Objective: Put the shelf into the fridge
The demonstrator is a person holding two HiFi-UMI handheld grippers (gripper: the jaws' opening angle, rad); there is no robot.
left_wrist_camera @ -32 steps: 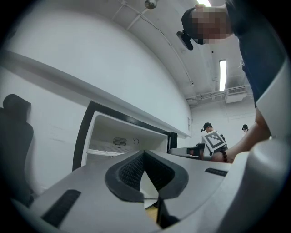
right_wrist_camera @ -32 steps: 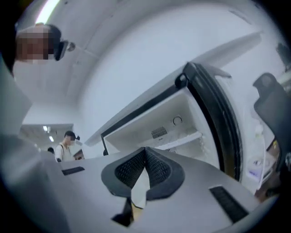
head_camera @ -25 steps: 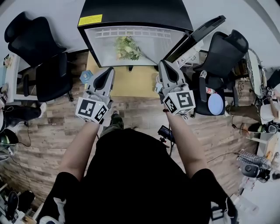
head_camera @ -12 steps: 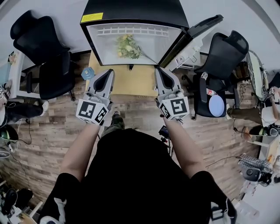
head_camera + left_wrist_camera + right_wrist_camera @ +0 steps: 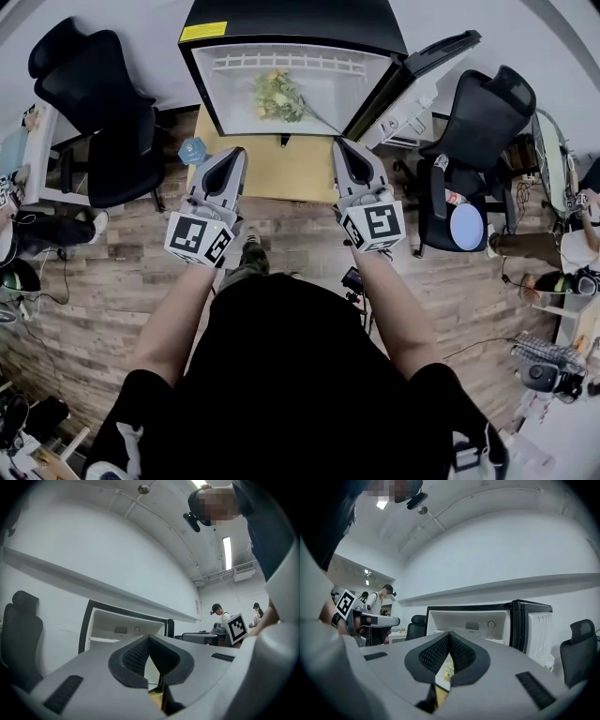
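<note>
Shelf appears seated in the open fridge; both grippers empty.
Left gripper (image 5: 232, 155) and right gripper (image 5: 342, 148) hover on the near side of the fridge (image 5: 281, 19), jaws pressed together, nothing between them. White railed shelf (image 5: 291, 64) lies at the far side of the interior, flowers (image 5: 277, 96) just near of it. Door (image 5: 412, 70) stands open at right. Judgement: placement looks done; only closing the door may be left.

SITE: office-type lab room | SEATING: black office chairs (image 5: 89, 103) | FLOOR: wood-plank floor (image 5: 103, 281) | LIGHTING: ceiling strip light (image 5: 227, 552) | FURNITURE: white desk (image 5: 39, 155), open fridge (image 5: 295, 19) standing on floor | OCCUPANTS: other people (image 5: 218, 613) working in background
</note>
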